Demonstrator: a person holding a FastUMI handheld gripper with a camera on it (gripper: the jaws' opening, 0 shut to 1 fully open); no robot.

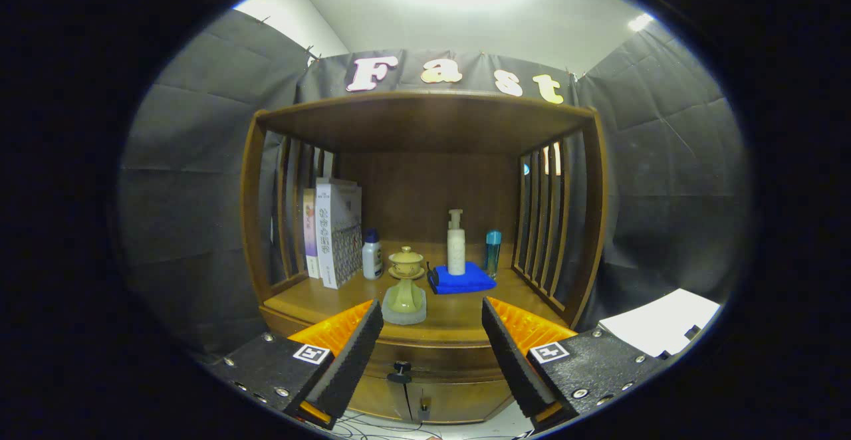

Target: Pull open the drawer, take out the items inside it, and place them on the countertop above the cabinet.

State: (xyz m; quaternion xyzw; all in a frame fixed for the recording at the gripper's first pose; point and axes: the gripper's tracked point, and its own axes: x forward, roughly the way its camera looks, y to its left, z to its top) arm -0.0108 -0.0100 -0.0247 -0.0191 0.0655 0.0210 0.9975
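Fingers of my gripper (432, 347) stand wide apart, holding nothing, with the drawer's dark knob (399, 372) low between them on the closed drawer front (425, 360). I judge the pull comes first: I should drop lower, centre on that knob, close squarely, then draw straight back without twisting. Above sits the countertop (459, 317), already carrying a pale green holder (404, 299), lidded cup (406, 262), blue cloth (462, 278) and pump bottle (456, 244). Drawer contents are hidden; my fingers cover the drawer's sides.

Staged test booth, not a real home: wrinkled black cloth walls (665, 161) enclosed one slatted brown wooden cabinet (425, 127), loose cables (372, 427) ran underneath.
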